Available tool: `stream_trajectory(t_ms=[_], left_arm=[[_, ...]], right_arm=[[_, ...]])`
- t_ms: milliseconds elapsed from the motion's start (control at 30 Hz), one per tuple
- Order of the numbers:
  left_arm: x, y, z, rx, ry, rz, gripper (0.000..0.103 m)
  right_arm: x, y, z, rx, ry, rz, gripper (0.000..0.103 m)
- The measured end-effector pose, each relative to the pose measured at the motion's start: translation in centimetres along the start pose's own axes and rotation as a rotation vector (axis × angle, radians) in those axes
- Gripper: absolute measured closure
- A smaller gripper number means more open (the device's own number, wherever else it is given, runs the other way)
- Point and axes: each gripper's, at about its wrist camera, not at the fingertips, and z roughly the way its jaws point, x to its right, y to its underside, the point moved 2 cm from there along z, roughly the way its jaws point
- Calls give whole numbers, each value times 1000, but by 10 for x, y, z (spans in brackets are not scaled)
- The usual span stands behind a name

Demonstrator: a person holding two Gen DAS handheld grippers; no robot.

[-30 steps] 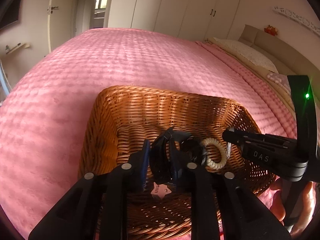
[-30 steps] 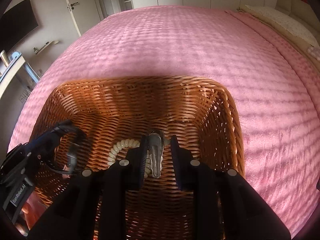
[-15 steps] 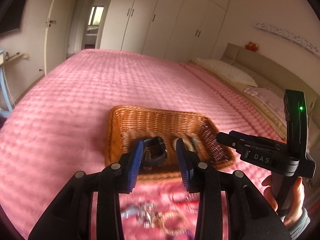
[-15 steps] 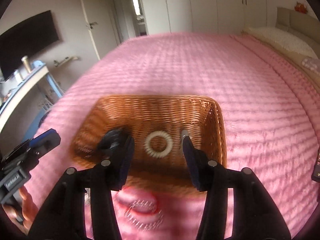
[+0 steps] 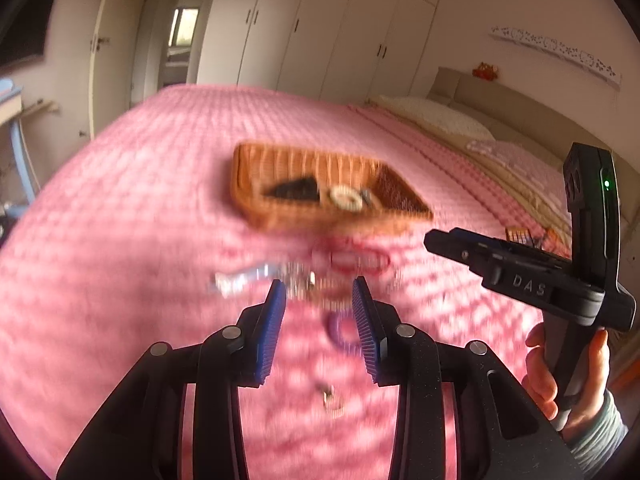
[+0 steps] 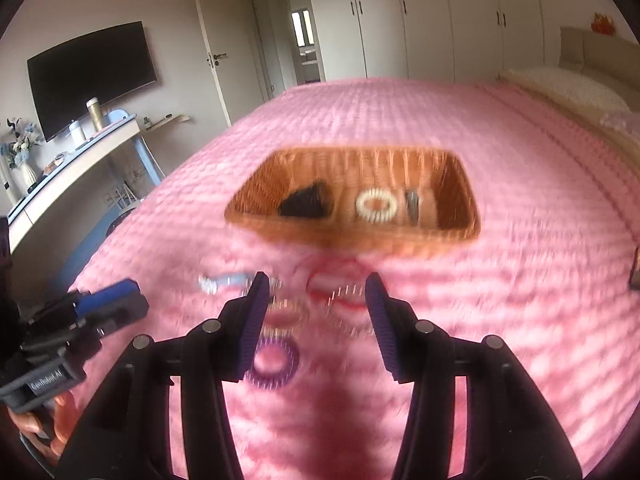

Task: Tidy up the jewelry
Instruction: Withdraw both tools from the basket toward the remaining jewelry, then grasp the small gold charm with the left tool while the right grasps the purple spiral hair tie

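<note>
A wicker basket (image 5: 304, 222) (image 6: 360, 240) sits on the pink bedspread and holds a black piece (image 6: 306, 200), a cream coil hair tie (image 5: 346, 199) (image 6: 376, 205) and a grey clip (image 6: 412, 204). In front of it, blurred loose jewelry lies on the bed: a red bracelet (image 5: 352, 258) (image 6: 336, 284), a silvery-blue piece (image 5: 240, 278) (image 6: 224, 280), a purple coil tie (image 5: 340, 332) (image 6: 274, 360) and a small metal bit (image 5: 330, 398). My left gripper (image 5: 318, 288) and right gripper (image 6: 314, 284) both hover open over this pile, with nothing between the fingers.
Pillows (image 5: 436, 118) and a headboard run along the bed's right side. A small orange pack (image 5: 520, 236) lies on the bed near the right gripper. A desk (image 6: 80, 152) under a wall TV stands left of the bed, and wardrobes line the far wall.
Both grippers were shut on pieces inside the basket, then opened and left them there. They pulled back, so the basket looks smaller and the loose pile has come into view.
</note>
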Motion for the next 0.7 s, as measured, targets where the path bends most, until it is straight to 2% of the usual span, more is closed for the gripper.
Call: stream_trajectory(t_ms=[100,300,500,600,700], left_arm=[[-7,21,8,-34,-12,-14,69],[-8,50,23,-92,-22,-9,69],[-5,62,30,-121,-14,6,69],[-3,65,34,-132,-12,9,69],[-1,67,37,-140,-14,22,69]], right_arm=[[4,22,12,-44,-8,29,66],[8,47,38,-108,-22,69,71],[-6,50,49,-140,-17,34,72],[-12,49,58,-165,-18,23,85],[-18,50,67,-183,-3,7,85]])
